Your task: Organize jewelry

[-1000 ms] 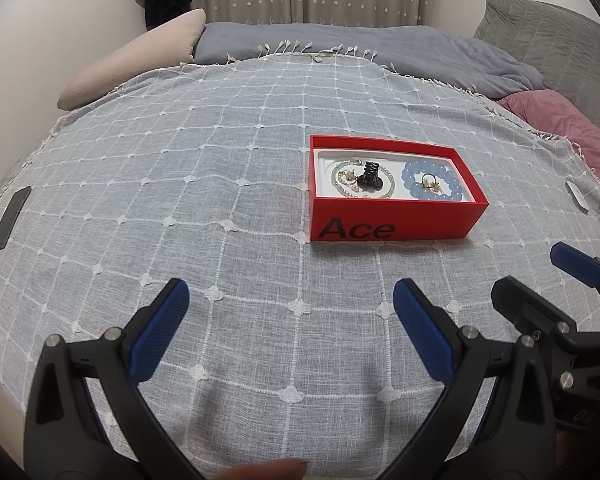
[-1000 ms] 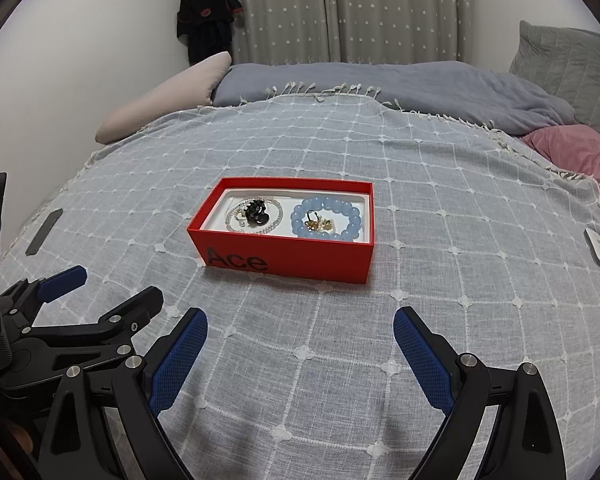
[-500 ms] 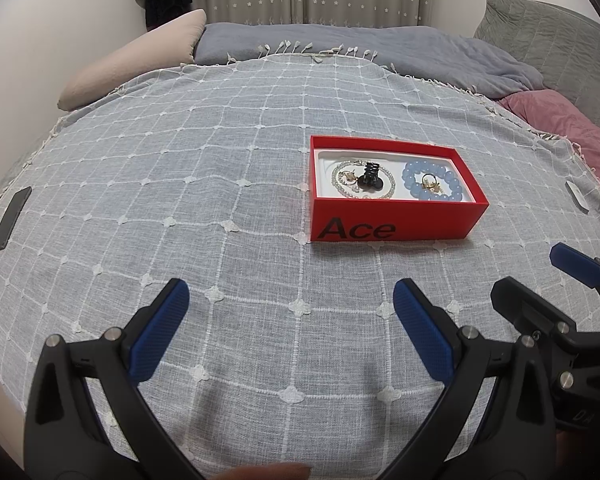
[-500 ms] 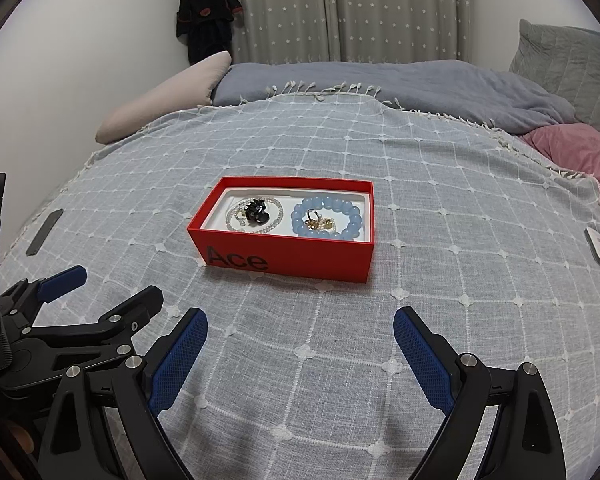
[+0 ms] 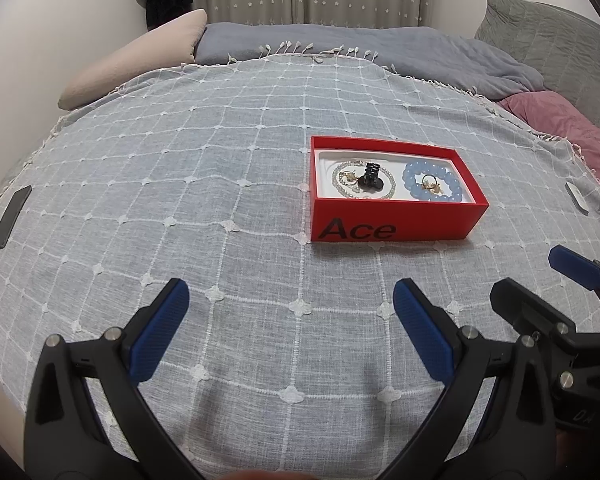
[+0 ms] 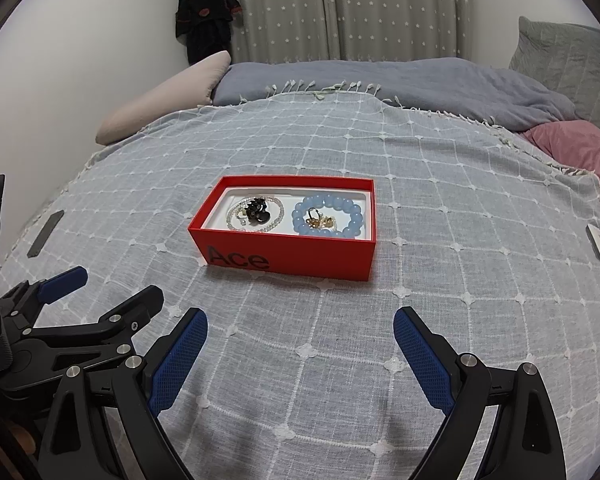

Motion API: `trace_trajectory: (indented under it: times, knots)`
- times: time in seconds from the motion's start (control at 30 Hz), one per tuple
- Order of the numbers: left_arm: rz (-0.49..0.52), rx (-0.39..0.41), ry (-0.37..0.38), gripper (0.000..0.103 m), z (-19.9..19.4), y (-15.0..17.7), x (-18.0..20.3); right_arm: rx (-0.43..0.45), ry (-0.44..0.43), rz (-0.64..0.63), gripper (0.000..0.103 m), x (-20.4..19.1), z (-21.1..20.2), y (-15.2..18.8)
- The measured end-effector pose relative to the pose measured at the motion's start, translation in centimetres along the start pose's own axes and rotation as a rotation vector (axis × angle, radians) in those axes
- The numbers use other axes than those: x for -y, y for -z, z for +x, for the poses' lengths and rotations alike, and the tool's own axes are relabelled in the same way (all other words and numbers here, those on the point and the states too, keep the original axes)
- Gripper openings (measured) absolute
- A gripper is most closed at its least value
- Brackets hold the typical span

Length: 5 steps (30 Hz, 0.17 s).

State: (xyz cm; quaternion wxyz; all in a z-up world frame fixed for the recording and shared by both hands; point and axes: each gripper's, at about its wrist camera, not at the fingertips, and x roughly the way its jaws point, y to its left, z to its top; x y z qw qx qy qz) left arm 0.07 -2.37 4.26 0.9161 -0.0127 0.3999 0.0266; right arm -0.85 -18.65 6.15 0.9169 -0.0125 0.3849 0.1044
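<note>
The red box [image 6: 288,254] is lying on the bedspread [image 6: 420,184], holding a blue bead bracelet [image 6: 327,216] and a black hair claw [image 6: 257,210]. Near the box, the left gripper [image 5: 290,320] and right gripper [image 6: 300,346] are hovering with fingers spread wide, grasping nothing.

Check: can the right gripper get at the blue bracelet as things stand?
Probably yes. The right gripper is open, the red box has no lid, and only bare bedspread lies before the blue bracelet.

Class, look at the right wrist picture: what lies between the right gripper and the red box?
Only bare bedspread lies between the right gripper and the red box; the right wrist view shows it.
</note>
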Motion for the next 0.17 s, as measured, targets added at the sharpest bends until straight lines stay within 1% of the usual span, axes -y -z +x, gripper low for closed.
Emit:
trace_trajectory:
  times: [0.17]
  knots:
    - [-0.002, -0.001, 0.0, 0.101, -0.02, -0.01, -0.01, 0.0, 0.0, 0.0, 0.095, -0.1, 0.0, 0.06]
